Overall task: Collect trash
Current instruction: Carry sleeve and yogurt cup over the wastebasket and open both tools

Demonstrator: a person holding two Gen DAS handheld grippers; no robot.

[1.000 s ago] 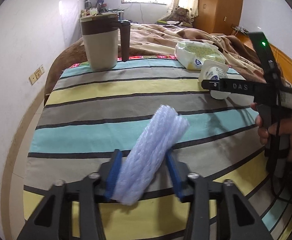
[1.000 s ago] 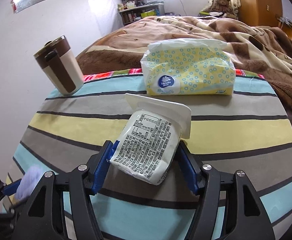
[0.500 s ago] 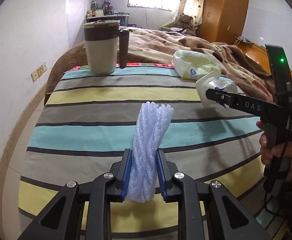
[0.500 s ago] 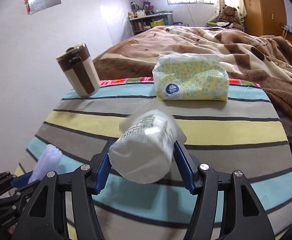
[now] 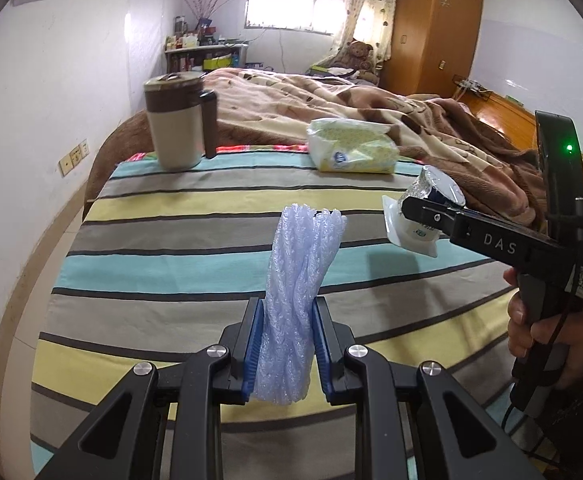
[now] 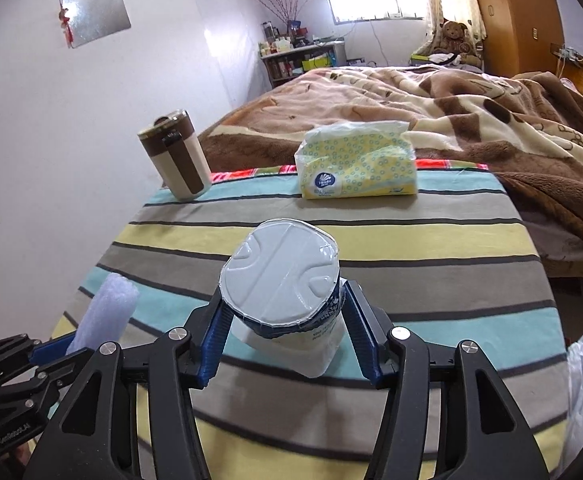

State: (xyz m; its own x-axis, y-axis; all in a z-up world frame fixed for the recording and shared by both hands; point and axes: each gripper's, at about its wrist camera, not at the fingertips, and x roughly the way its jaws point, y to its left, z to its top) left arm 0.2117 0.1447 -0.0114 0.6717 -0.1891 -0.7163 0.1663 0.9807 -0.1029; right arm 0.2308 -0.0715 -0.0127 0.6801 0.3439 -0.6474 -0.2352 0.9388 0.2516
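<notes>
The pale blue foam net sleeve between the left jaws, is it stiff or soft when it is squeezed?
Probably soft: the pale blue foam net sleeve looks pinched narrow where the jaws hold it. Likely light, since its free end stands up without drooping.

Mug left of tissue pack on table

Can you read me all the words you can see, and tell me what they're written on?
"DAS" on the black finger of the right gripper.
"GenRobot.AI", tiny, on the body of the left gripper.
Blue round logo on the tissue pack: too small to read.
Print on the white cup side: too blurred to read.
Code sticker on the right gripper's handle: unreadable.
</notes>
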